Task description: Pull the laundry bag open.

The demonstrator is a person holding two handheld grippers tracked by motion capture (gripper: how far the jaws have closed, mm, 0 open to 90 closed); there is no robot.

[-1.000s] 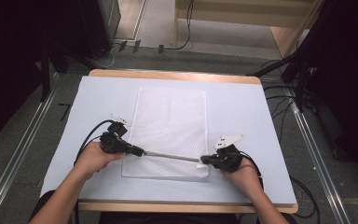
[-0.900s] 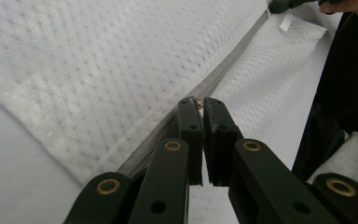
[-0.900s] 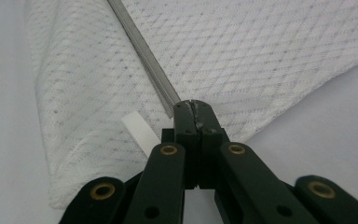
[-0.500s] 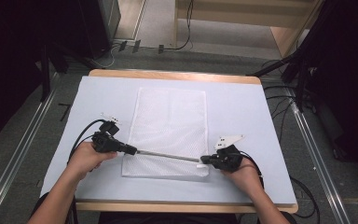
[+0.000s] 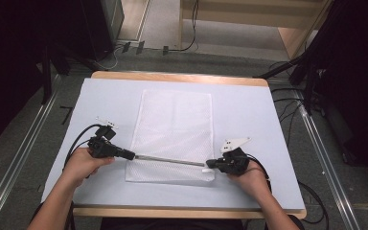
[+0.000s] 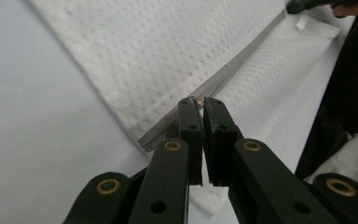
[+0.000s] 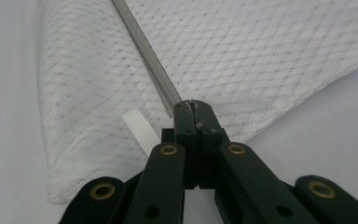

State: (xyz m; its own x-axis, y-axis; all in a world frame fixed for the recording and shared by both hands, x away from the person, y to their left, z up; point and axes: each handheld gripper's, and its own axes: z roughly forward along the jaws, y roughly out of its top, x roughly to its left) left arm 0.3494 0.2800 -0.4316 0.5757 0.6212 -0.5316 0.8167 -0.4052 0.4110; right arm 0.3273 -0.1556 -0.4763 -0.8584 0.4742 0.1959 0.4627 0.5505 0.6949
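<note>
A lab or recording room. A wooden table (image 5: 182, 76) under a pale sheet (image 5: 249, 115) stands on grey carpet (image 5: 172, 57) beyond the jaws, between metal floor rails (image 5: 316, 143). Black curtains (image 5: 354, 57) hang to either side of the jaws, and loose cables (image 5: 292, 103) cross the floor near a wooden bench (image 5: 268, 19) farther off.

black jaws w/ brass rivets, black cables (image 5: 76, 141)

Your tabletop (image 5: 249, 103) lies bare either side of the mesh bag (image 5: 175, 129) | its zipper (image 5: 170, 159) spans between your tongs, barring the near strip | far half open
</note>
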